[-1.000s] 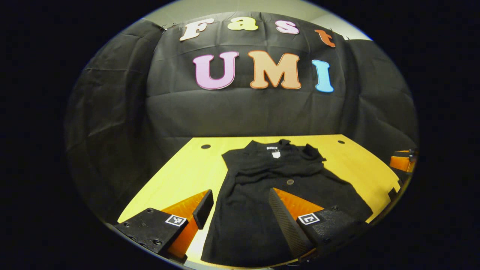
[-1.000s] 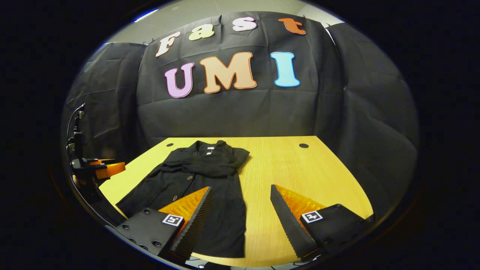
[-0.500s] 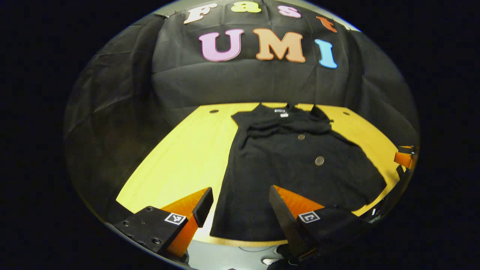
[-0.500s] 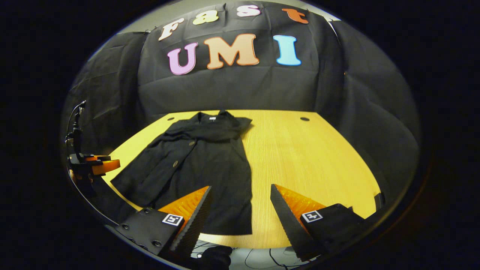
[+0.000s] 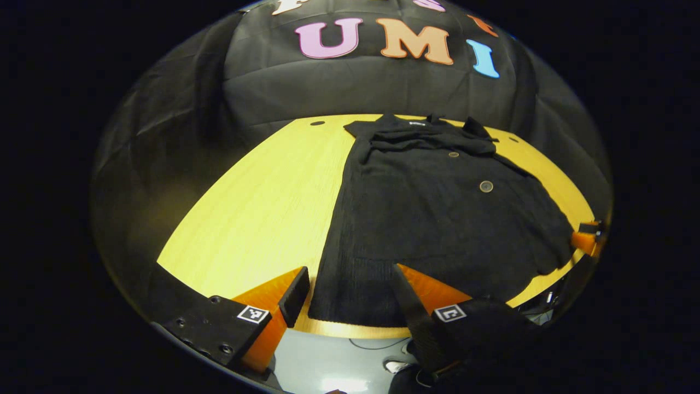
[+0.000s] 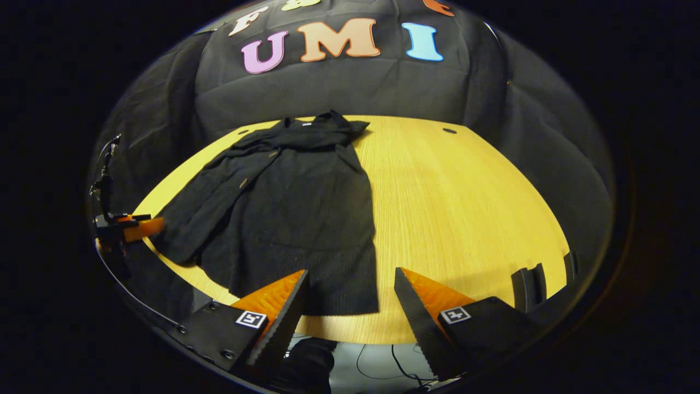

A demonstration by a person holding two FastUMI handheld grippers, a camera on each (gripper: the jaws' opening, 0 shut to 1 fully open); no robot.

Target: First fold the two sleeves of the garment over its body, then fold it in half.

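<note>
A black buttoned garment point(image 5: 432, 219) lies flat on the yellow table point(image 5: 257, 219), collar at the far end, both sleeves folded across its chest. My left gripper point(image 5: 348, 282) is open and hovers over the hem's left corner, holding nothing. In the right gripper view the garment point(image 6: 295, 208) spreads left of centre. My right gripper point(image 6: 351, 278) is open above the hem's right corner, with nothing between its fingers. The right gripper point(image 5: 588, 238) also shows small at the garment's right edge in the left gripper view, and the left gripper point(image 6: 128, 229) at the far left of the right gripper view.
The table's front edge point(image 6: 355, 336) runs just beyond my fingers, with grey floor and cables point(image 6: 383, 366) below it. Bare wood point(image 6: 465, 208) stretches right of the garment. Small round holes point(image 6: 449, 131) sit near the table's far corners. Black cloth wall stands behind.
Both grippers have drawn back toward the table's near edge and tipped downward, so the hem and front edge now show. The garment has not moved. Both stay open.
</note>
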